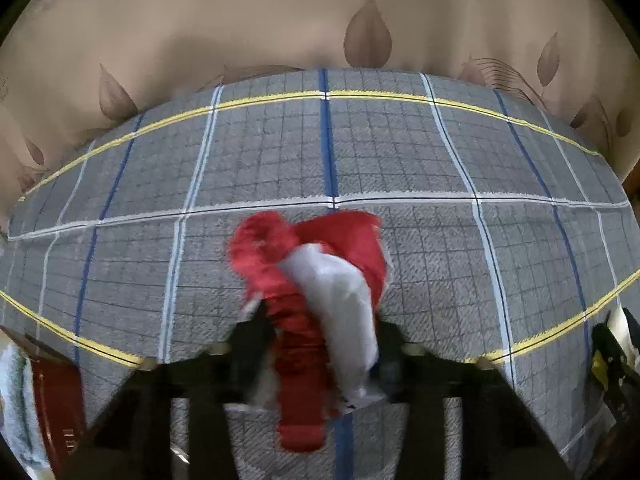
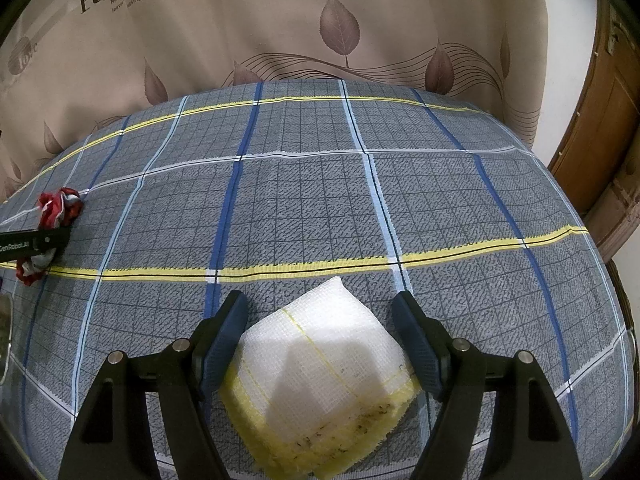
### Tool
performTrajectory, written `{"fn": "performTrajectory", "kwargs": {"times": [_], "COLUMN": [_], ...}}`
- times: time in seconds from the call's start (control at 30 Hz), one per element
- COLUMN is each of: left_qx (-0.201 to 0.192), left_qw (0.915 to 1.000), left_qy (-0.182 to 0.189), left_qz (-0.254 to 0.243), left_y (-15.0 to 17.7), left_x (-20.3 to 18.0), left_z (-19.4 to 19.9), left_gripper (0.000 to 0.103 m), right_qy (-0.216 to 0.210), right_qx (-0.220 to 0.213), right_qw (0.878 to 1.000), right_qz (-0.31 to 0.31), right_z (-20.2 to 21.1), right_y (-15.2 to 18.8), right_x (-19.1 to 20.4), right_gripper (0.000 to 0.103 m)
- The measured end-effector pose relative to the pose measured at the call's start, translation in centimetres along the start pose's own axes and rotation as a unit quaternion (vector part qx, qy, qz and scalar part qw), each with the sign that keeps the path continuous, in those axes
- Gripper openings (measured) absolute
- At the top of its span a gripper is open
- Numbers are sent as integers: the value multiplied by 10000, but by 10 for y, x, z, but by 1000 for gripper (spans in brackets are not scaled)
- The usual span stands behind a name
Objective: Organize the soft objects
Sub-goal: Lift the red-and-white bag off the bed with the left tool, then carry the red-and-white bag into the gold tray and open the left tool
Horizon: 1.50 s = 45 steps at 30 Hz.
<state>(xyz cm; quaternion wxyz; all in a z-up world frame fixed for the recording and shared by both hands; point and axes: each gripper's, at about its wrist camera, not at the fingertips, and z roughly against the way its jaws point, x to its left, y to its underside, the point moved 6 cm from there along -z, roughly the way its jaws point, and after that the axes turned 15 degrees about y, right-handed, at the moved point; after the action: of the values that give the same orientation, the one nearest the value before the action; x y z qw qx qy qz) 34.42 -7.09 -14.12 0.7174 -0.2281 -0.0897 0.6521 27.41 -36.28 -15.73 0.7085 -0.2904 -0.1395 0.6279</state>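
Observation:
My left gripper (image 1: 316,336) is shut on a red and white cloth (image 1: 312,280), bunched between its dark fingers above the grey plaid bedsheet (image 1: 400,152); the image is blurred. The same cloth (image 2: 58,208) and the left gripper's finger (image 2: 36,242) show at the far left of the right wrist view. My right gripper (image 2: 320,340) is open, its blue-padded fingers (image 2: 224,340) on either side of a folded white mesh cloth with a yellow edge (image 2: 324,372) that lies flat on the sheet (image 2: 320,208).
A beige curtain with leaf prints (image 2: 340,28) hangs behind the bed. A wooden door (image 2: 600,120) stands at the right. A red and white object (image 1: 48,400) sits at the lower left of the left wrist view.

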Motion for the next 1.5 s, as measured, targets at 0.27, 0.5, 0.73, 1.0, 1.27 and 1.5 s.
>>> {"fn": "performTrajectory", "kwargs": {"times": [0.27,0.5,0.73,1.0,1.27,1.5], "left_qx": [-35,-100,-137,-216,-342,-459], "left_qw": [9999,9996,9988,9982,9979,9976], "left_qy": [127,201,322,368,292,285], "left_qz": [72,-168,-330,-410,-466,-440], "left_y": [3,14,36,53,68,78], "left_x": [3,-9,-27,-33,-29,-22], "left_z": [11,25,40,63,92,122], "left_gripper": [18,17,17,17,17,17], "right_qy": [2,12,12,20,22,23], "right_qx": [1,1,2,3,3,3], "right_qw": [10000,10000,10000,10000,10000,10000], "right_qz": [0,7,7,12,14,14], "right_z": [0,-1,-1,-1,-1,-1], "right_y": [0,0,0,1,1,0], "right_x": [0,0,0,0,0,1], "right_gripper": [73,73,73,73,73,73]}}
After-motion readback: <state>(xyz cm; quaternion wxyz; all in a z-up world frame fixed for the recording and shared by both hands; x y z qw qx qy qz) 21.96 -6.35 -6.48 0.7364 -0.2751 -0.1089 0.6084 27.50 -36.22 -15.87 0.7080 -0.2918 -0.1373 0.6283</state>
